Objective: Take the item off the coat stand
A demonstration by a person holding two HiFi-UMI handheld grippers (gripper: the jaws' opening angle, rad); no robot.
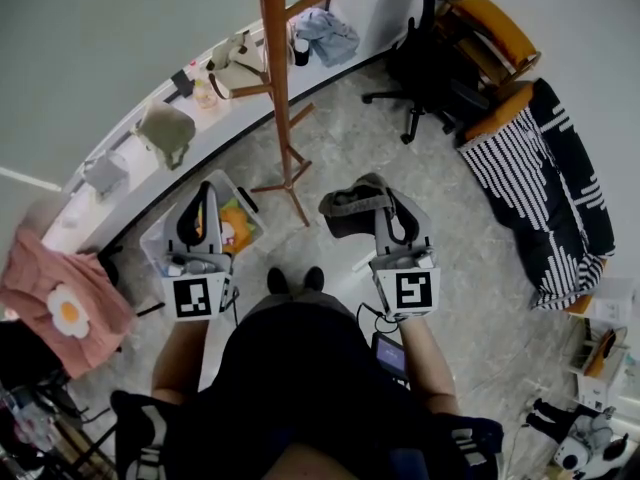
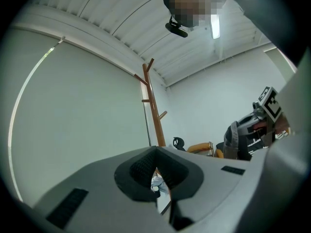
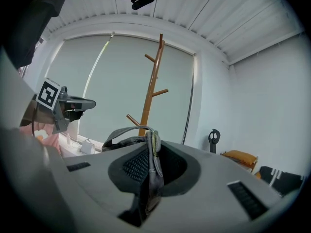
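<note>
The wooden coat stand [image 1: 276,68] rises from the floor ahead of me, its pegs bare in the right gripper view [image 3: 152,89]. My right gripper [image 1: 388,213] is shut on a dark grey fabric item with a strap [image 1: 350,206], held away from the stand to its right. In the right gripper view the strap [image 3: 153,171] is pinched between the jaws [image 3: 150,152]. My left gripper [image 1: 204,196] hovers left of the stand's base; its jaws [image 2: 155,154] look closed with nothing in them. From the left gripper view, the item [image 2: 234,137] hangs at the right edge.
A window ledge [image 1: 130,163] with bags and small objects curves along the wall. A bin [image 1: 158,236] of items sits under my left gripper. An office chair [image 1: 425,68] and a striped blanket [image 1: 550,188] stand at the right. A pink cloth [image 1: 60,308] lies at left.
</note>
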